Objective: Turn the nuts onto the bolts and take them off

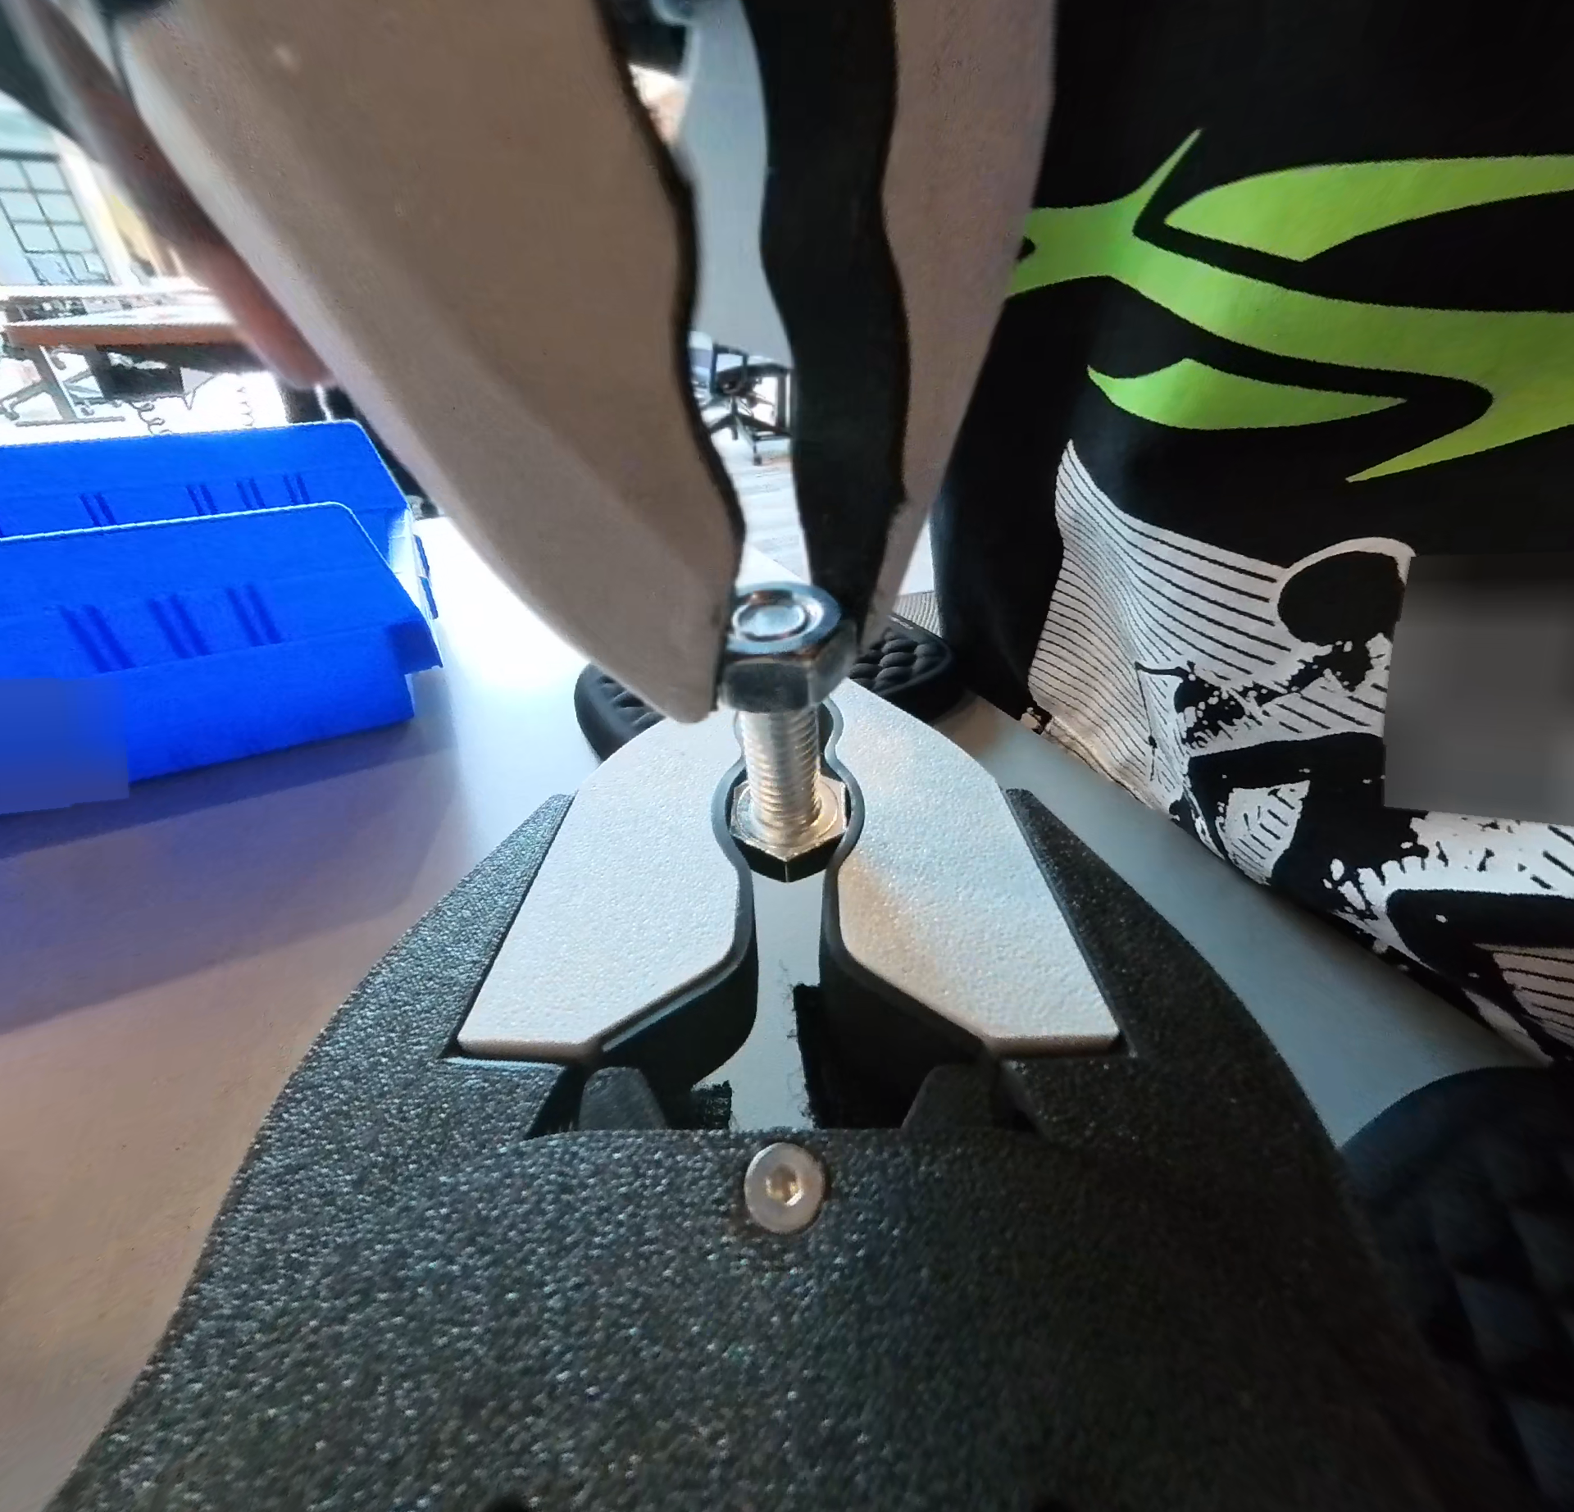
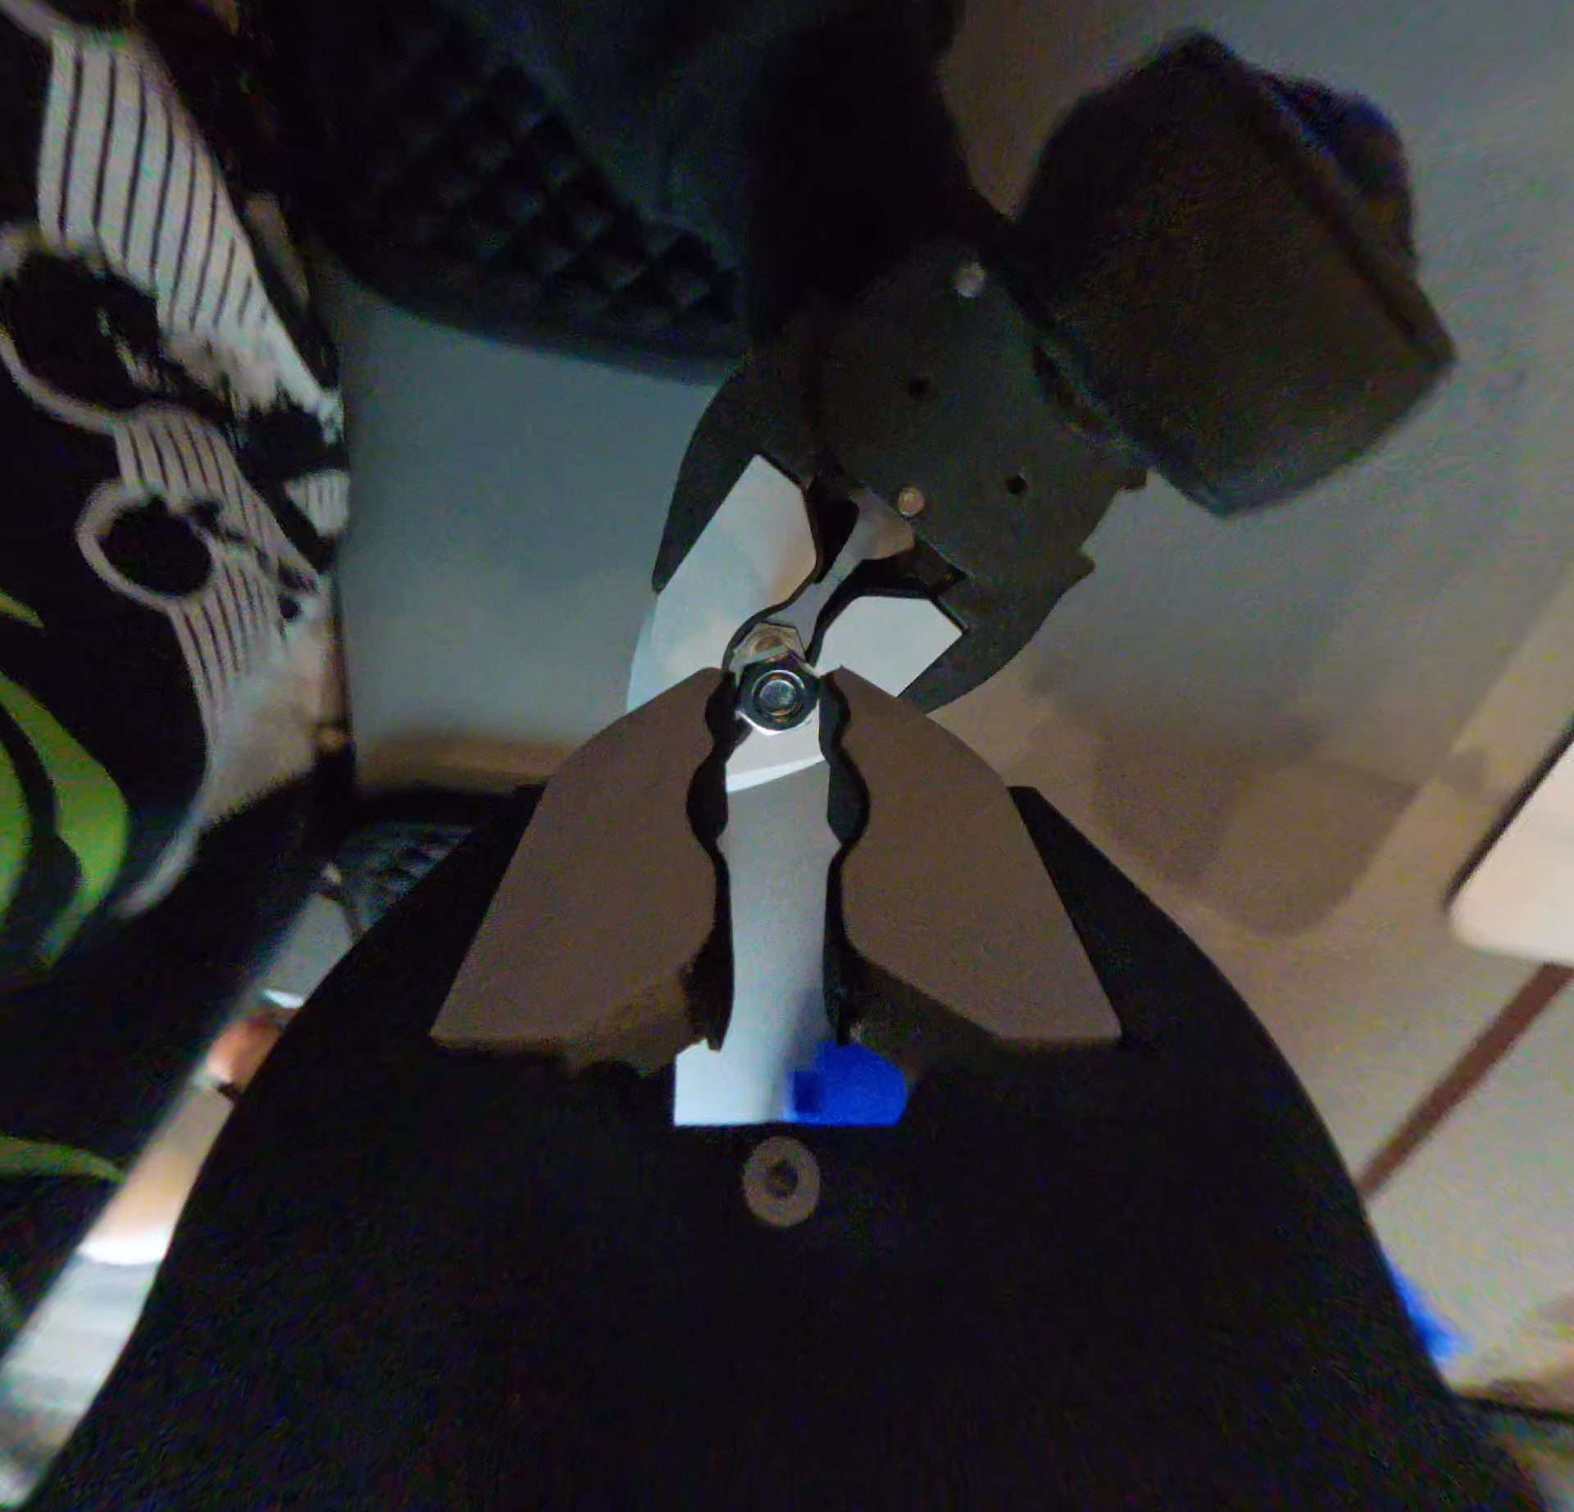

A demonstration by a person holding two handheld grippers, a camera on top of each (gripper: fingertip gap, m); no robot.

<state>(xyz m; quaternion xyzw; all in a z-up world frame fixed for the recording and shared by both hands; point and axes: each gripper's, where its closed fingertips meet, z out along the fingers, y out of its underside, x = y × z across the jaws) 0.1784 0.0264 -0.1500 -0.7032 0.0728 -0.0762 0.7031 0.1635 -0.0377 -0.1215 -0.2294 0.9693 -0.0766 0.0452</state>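
In the left wrist view my left gripper (image 1: 788, 798) is shut on the hex head of a silver bolt (image 1: 779, 768), gripped in the notch of its pads, with the threaded shank standing toward the camera's top. A silver nut (image 1: 788, 657) sits at the bolt's free end. My right gripper (image 1: 788, 649) comes from above and its two tips pinch that nut. In the right wrist view my right gripper (image 2: 777, 687) is shut on the nut (image 2: 775, 698), looking along the bolt's axis, with the left gripper (image 2: 766, 632) behind it.
Blue plastic bins (image 1: 196, 585) stand on the grey table (image 1: 255, 917) at the left. A person in a black shirt with a green and white print (image 1: 1278, 295) is close on the right. A black textured pad (image 1: 903, 662) lies behind the grippers.
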